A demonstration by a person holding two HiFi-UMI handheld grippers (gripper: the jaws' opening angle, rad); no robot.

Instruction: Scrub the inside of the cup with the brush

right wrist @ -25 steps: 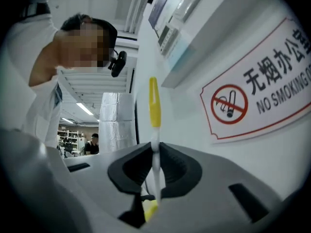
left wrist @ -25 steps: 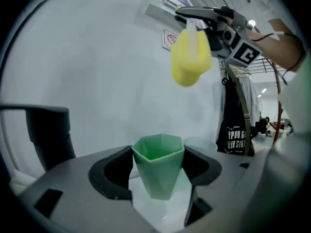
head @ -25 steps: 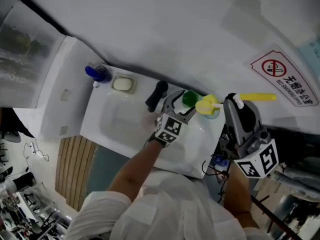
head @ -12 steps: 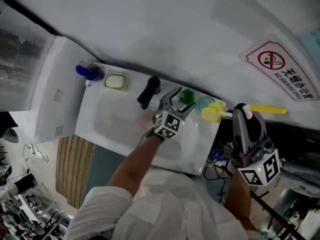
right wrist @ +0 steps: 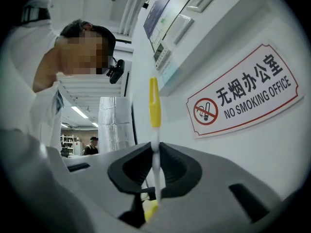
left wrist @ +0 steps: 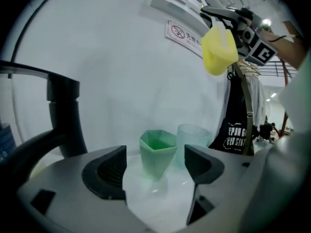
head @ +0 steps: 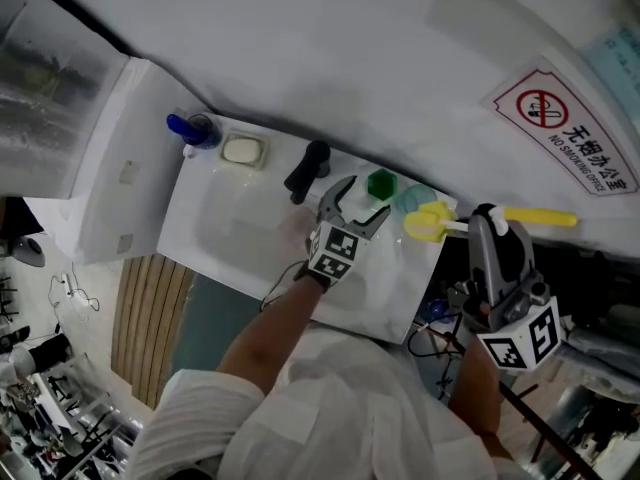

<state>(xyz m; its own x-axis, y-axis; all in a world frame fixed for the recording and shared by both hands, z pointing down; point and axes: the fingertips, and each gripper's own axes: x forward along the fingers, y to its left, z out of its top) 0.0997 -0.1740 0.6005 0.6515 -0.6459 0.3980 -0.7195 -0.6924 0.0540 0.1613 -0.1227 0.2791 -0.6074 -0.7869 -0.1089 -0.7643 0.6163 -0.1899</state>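
My left gripper's (left wrist: 155, 166) jaws were opening, touching nothing. The faceted green plastic cup (left wrist: 158, 152) stood just ahead on the white sink ledge (left wrist: 150, 195). Light, slick, easily tipped, I judged — best gripped across its walls midway. My right gripper (right wrist: 155, 171) clamped the thin yellow-and-white brush (right wrist: 154, 130) by its handle.

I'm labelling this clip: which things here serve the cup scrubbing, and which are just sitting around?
In the job: green cup; yellow brush clamped in right gripper; left gripper, fingers opening, cup just ahead untouched.
Lying about: clear cup; black faucet; soap dish; blue dispenser; wall sign.
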